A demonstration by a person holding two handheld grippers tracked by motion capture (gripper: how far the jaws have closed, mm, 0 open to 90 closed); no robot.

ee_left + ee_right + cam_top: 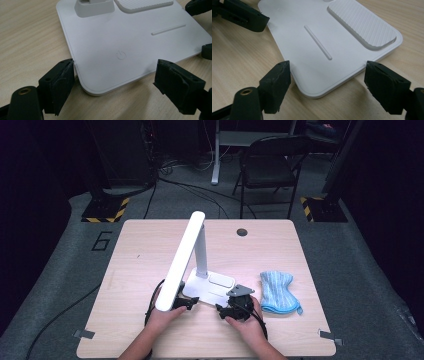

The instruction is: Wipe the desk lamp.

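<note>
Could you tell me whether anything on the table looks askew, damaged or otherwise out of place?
Nothing stands out. The desk lamp stands upright on its white base, which looks clean and unmarked, and the blue cloth lies folded beside it. Both claws are open at the base's near corners.

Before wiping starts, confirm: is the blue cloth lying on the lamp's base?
No: the blue cloth lies on the table, right of the lamp's base.
</note>
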